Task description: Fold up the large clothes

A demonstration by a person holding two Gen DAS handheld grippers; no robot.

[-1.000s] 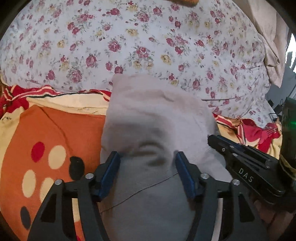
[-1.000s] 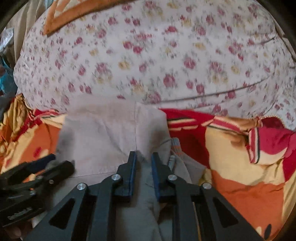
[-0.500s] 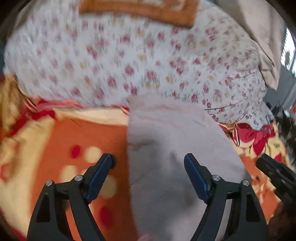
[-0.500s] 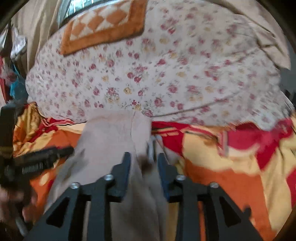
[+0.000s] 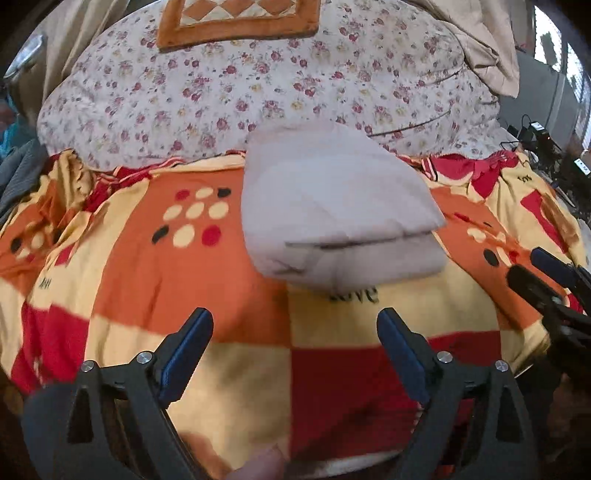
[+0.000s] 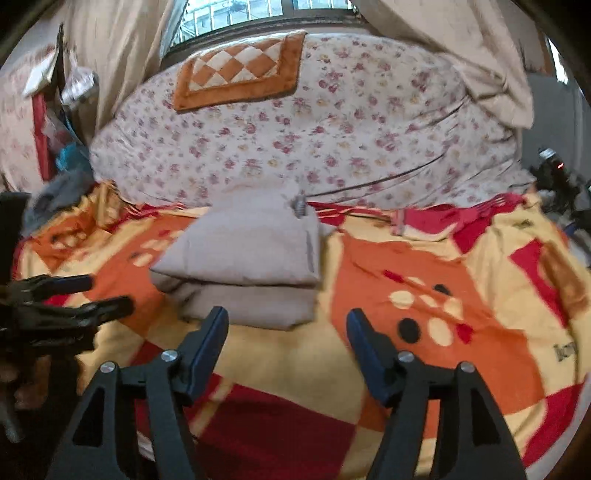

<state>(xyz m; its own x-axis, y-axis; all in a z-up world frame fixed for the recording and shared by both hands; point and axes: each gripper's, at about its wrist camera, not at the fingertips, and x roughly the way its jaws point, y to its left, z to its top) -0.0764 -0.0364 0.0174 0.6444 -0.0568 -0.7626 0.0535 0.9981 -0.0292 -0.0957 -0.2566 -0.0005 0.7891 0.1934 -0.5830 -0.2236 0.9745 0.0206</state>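
Left hand-held gripper (image 5: pixel 294 325) and right hand-held gripper (image 6: pixel 287 323) — jaws opening, empty, angled downward

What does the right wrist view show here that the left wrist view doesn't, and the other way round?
Only the right wrist view: the window above the bed and the garment's grey ribbed trim.

Only the left wrist view: the word "love" printed on the blanket, just below the garment.

Both: the folded beige garment lying free on the patterned blanket, the floral duvet, the checkered mat, and both grippers, left and right, opening with nothing between them.
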